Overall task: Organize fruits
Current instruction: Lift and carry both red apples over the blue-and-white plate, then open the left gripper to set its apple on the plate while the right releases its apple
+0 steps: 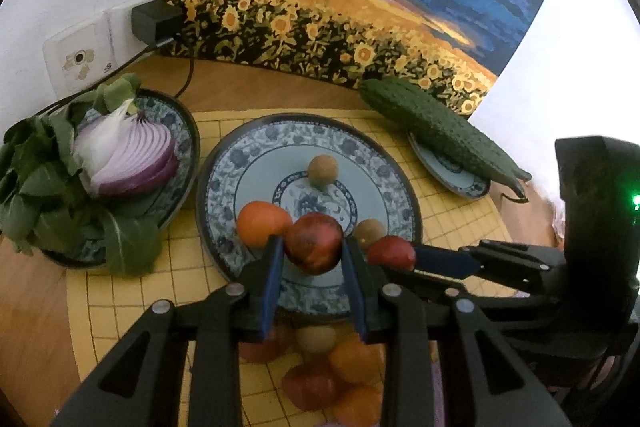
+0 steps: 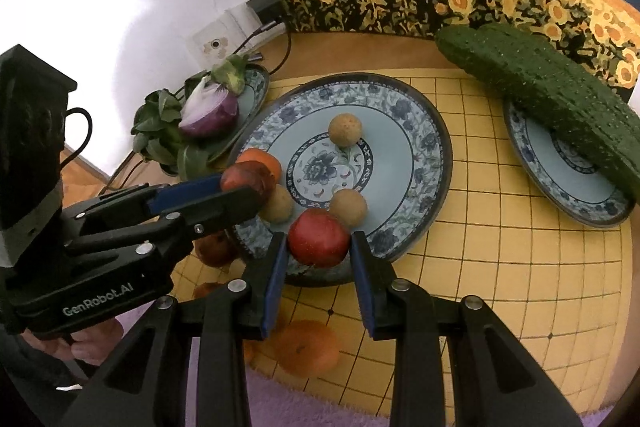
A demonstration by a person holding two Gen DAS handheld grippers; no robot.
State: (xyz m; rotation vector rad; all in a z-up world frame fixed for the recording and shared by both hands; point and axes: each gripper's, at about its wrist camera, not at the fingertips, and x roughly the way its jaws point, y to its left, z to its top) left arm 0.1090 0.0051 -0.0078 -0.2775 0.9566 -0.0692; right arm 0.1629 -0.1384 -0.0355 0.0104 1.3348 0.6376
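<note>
At the far left we see the side plate (image 1: pixel 182 125) that carries the leafy greens (image 1: pixel 48 183) and the halved red onion (image 1: pixel 128 157) — vegetables kept off the fruit dish, which fits a sort by kind. Next comes the big patterned plate (image 1: pixel 240 163) in the middle of the yellow grid mat (image 1: pixel 132 291), plainly the collecting place: an orange fruit (image 1: pixel 262 221) and some small brown round fruits (image 1: pixel 323 169) already lie on it. We hold the left gripper (image 1: pixel 314 247) clamped on a dark red plum (image 1: pixel 314 243) over the plate's near edge, tilted downward, so we judge it is about to be set down there. Just to its right, the right gripper (image 2: pixel 319 245) is clamped on a brighter red fruit (image 2: pixel 319 241), also over the near rim — both loads brought in together. More fruit (image 1: pixel 352 357) waits on the mat below the rim. At the far right the cucumber (image 1: pixel 436 131) rests across its own small plate (image 1: pixel 460 183), set apart like the greens.
</note>
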